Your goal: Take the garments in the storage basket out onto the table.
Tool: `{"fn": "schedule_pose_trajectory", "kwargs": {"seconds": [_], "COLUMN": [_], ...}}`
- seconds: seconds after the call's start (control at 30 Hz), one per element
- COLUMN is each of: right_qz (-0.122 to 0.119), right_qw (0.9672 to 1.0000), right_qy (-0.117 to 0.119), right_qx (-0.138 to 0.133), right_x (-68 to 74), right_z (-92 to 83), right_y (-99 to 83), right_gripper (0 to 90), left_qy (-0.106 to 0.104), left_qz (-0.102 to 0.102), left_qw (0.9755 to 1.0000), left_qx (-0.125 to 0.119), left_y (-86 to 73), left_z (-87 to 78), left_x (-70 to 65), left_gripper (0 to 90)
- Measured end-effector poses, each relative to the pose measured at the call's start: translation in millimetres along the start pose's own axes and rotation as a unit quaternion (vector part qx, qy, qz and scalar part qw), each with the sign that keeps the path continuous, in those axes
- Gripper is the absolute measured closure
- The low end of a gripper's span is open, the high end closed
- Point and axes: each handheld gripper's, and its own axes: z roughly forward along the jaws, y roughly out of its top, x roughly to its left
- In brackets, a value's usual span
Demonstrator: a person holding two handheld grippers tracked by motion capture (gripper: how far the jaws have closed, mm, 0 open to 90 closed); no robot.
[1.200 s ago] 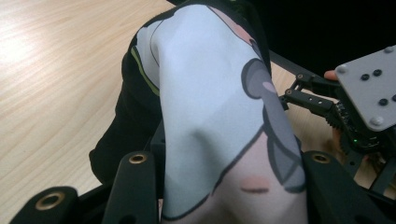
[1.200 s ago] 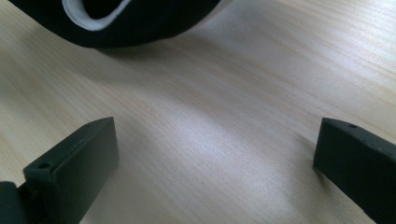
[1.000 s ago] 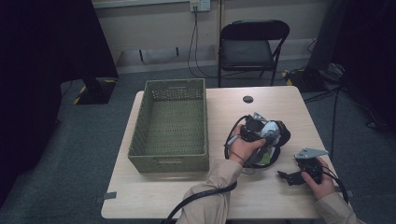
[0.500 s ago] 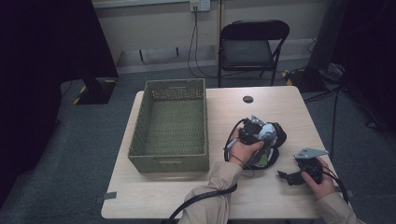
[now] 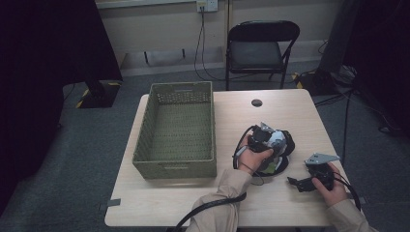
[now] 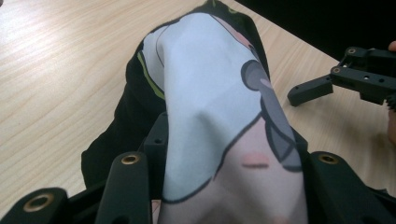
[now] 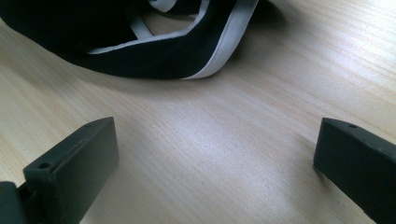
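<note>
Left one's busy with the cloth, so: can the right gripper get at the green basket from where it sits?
Probably not directly: the left gripper and printed cloth lie between the right gripper and the green basket.

The left tongs (image 5: 270, 140) have just been opening slightly, while the right tongs (image 5: 296, 182) rest spread wide.

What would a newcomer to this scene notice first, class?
Probably the dark cloth bundle with a pale printed patch on the right half of the light wooden table, clamped in the left gripper. Next, the empty olive-green woven plastic basket on the table's left, and the right gripper, jaws open, near the front right corner.
</note>
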Motion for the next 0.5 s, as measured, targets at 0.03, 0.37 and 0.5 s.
{"fn": "schedule_pose_trajectory", "kwargs": {"seconds": [0.03, 0.37, 0.5], "right_qz": [0.0, 0.0, 0.0], "right_qw": [1.0, 1.0, 1.0], "right_qy": [0.0, 0.0, 0.0], "right_qx": [0.0, 0.0, 0.0], "right_x": [0.0, 0.0, 0.0], "right_z": [0.0, 0.0, 0.0], "right_y": [0.0, 0.0, 0.0], "right_gripper": [0.0, 0.0, 0.0], "left_qy": [-0.001, -0.008, -0.008], "left_qz": [-0.001, 0.007, 0.003], "left_qw": [1.0, 0.9999, 0.9999], "left_qx": [0.0, 0.007, 0.007], "left_y": [-0.4, -2.5, -2.5], "left_z": [0.6, 2.2, 1.7], "left_x": [0.2, -0.2, 0.3], "left_gripper": [51.3, 48.7, 44.6]}}
